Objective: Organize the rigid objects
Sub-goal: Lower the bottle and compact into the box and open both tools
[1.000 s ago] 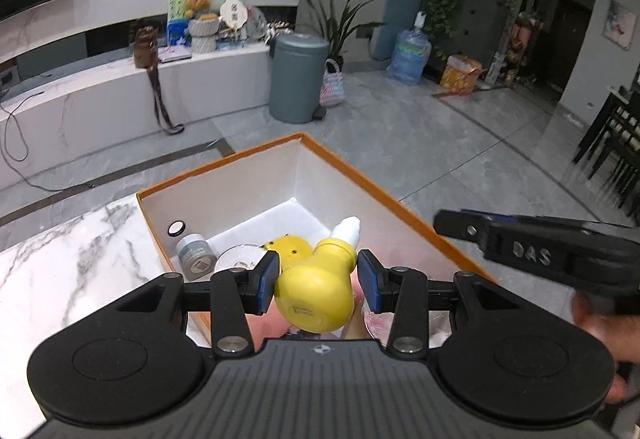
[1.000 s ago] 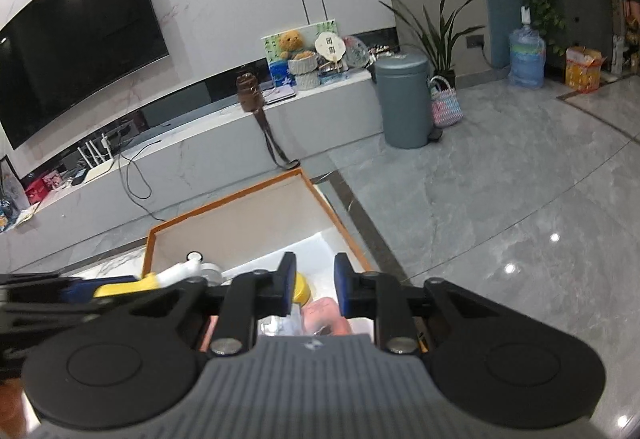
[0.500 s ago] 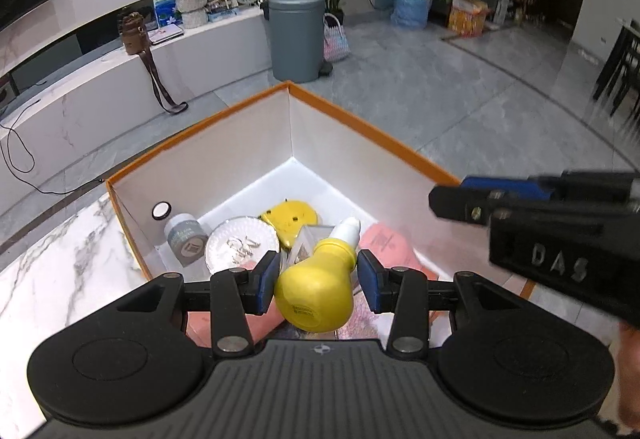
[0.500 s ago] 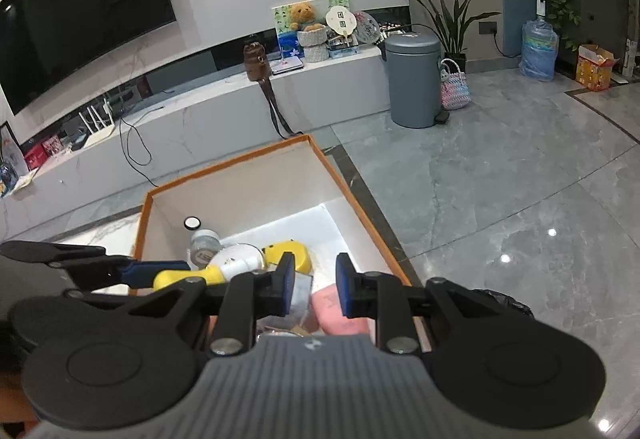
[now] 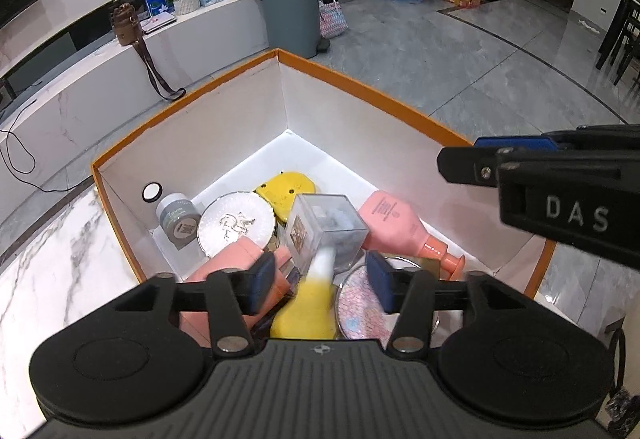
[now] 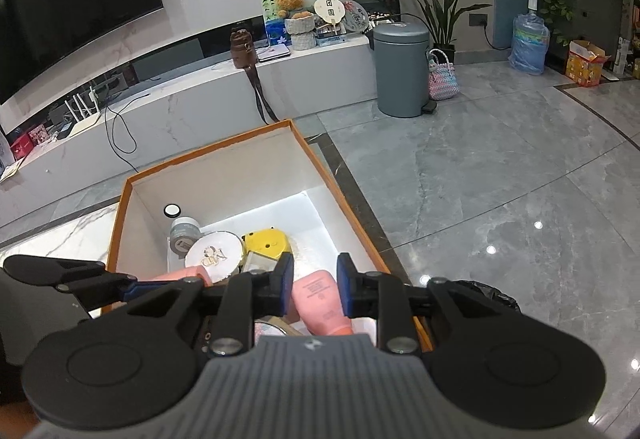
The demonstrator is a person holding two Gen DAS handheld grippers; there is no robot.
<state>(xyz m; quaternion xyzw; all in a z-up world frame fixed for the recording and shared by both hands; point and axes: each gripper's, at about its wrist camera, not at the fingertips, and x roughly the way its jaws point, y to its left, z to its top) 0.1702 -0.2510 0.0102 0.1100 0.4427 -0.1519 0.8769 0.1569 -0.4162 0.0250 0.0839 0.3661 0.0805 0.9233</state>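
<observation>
An orange-rimmed white box [image 5: 192,95] [image 6: 124,207] holds several items: a round silver compact [image 5: 236,223] [image 6: 214,255], a yellow case [image 5: 286,189] [image 6: 266,241], a grey jar [image 5: 178,217], a clear cube [image 5: 324,227], pink bottles [image 5: 396,223] [image 6: 320,299]. My left gripper [image 5: 322,283] is open above the box; the yellow bottle [image 5: 308,311] is blurred, loose between the jaws, dropping into the box. My right gripper [image 6: 314,289] hovers over the box, open a little and empty; it also shows in the left wrist view [image 5: 560,175].
The box sits on a marble table [image 5: 48,271] near its edge. Beyond are grey floor tiles, a grey bin [image 6: 402,69], a low white ledge [image 6: 200,95] with a bag and toys, and plants.
My left gripper tilted down over the box and opened; the yellow bottle left its grip and is falling. My right gripper stayed beside it over the box.
</observation>
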